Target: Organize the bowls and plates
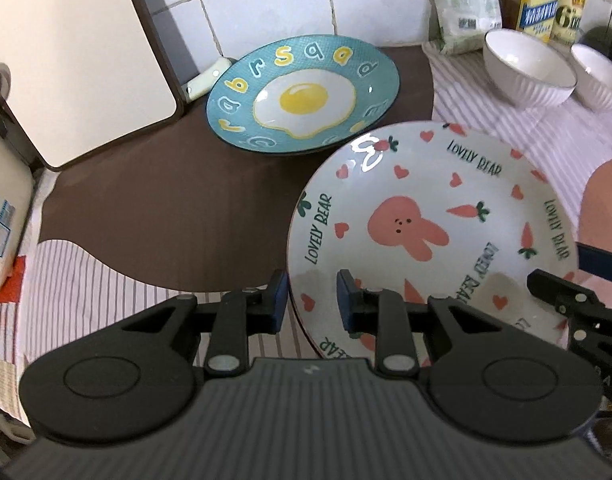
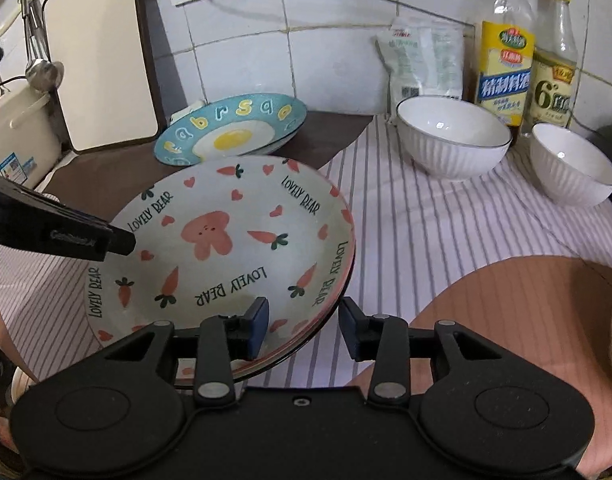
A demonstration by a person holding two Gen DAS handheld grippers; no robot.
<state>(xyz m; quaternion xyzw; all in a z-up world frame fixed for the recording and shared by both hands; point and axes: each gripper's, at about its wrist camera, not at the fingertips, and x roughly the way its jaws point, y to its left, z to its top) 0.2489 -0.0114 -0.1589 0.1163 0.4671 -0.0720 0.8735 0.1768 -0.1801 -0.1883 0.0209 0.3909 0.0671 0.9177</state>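
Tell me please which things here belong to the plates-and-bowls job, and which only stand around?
Job: rabbit plate, egg plate, big white bowl, small white bowl, left gripper, right gripper.

Around: two sauce bottles, white packet, cutting board, hanging ladle.

Two plates: a teal egg plate (image 2: 230, 130) and a white rabbit plate (image 2: 222, 240), which seems to have another rim under it. Two white bowls (image 2: 452, 136) (image 2: 572, 164). Two bottles (image 2: 502, 64) (image 2: 556, 68). One white pouch (image 2: 422, 60). One ladle (image 2: 44, 72).
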